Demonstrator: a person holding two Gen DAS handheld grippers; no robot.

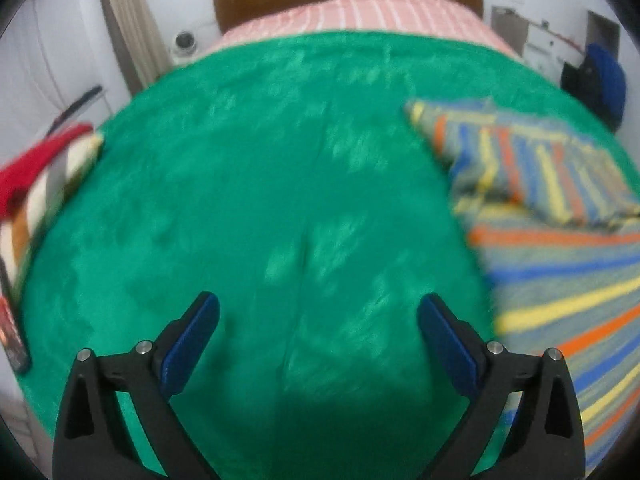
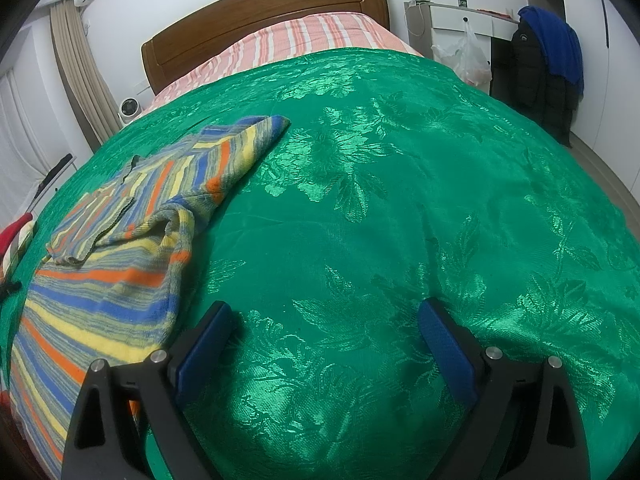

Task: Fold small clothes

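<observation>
Both claws hang wide open over the bed as we hold them, nothing between their blue pads. Our left claw (image 1: 318,312) hovers above bare green bedspread (image 1: 256,184), its view blurred; our right claw (image 2: 324,320) does the same over the leaf-patterned satin, with its left finger just beside the garment's edge.

Between the two claws lies the striped sweater (image 2: 112,248), a small knit in grey, blue, yellow and orange bands. It rests flat on the bedspread, to the right of our left claw and to the left of our right one. One sleeve (image 2: 240,152) reaches out toward the headboard (image 2: 264,20), while the upper part is folded over onto the body, leaving a rumpled ridge along the near side.

At the far left edge of the bed a red and white garment (image 1: 36,184) sits in a heap. Beyond the green cover we see a pink striped sheet (image 2: 304,36), and past the bed's right side a dark jacket with a blue cloth (image 2: 556,44) draped over it, beside a white desk (image 2: 460,16).
</observation>
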